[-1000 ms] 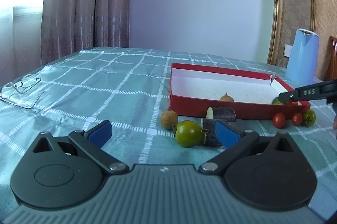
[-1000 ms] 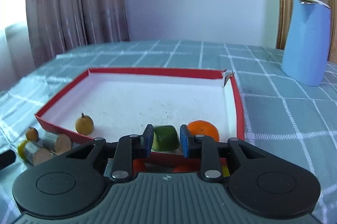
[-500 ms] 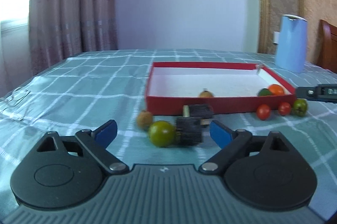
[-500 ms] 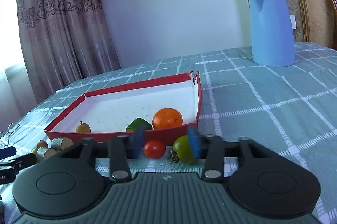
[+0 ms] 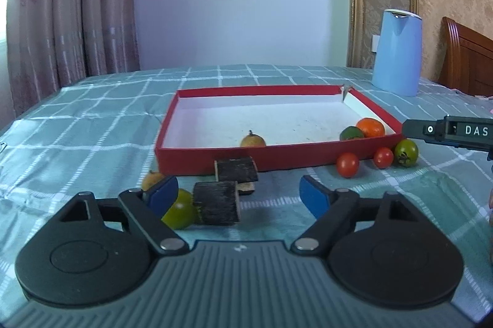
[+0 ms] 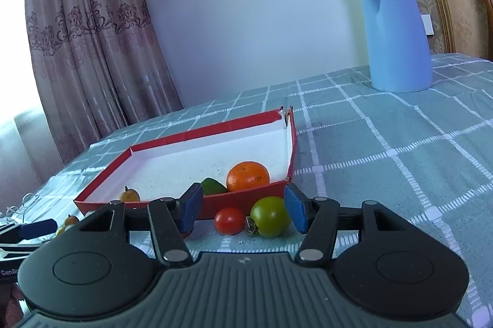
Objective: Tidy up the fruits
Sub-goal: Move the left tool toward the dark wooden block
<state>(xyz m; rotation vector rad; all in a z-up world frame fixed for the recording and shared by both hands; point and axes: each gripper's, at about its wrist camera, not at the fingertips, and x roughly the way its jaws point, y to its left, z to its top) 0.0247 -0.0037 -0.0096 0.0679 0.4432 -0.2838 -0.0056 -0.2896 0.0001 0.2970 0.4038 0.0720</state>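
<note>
A red box [image 5: 308, 156] with a white floor holds an orange [image 5: 370, 127], a green fruit [image 5: 352, 133] and a small brown fruit [image 5: 252, 140]. My left gripper [image 5: 238, 194] is open; a dark cane piece [image 5: 216, 207] lies between its fingers, a green tomato [image 5: 180, 212] by the left finger. A second cane piece [image 5: 236, 170] and a brown fruit [image 5: 151, 178] lie behind. My right gripper [image 6: 243, 209] is open and empty just in front of a red tomato [image 6: 229, 220] and a green tomato [image 6: 270, 216], outside the box [image 6: 252, 194].
A blue kettle [image 5: 397, 78] stands at the back right, also in the right wrist view [image 6: 396, 35]. Two red tomatoes [image 5: 347, 164] lie before the box. Glasses [image 6: 18, 204] lie at the table's left. A wooden chair [image 5: 465, 63] is at the far right. Curtains hang behind.
My right gripper let go of the green fruit in the box, drew back, lowered and opened wide before the tomatoes. My left gripper shifted right, so the cane piece now sits between its fingers.
</note>
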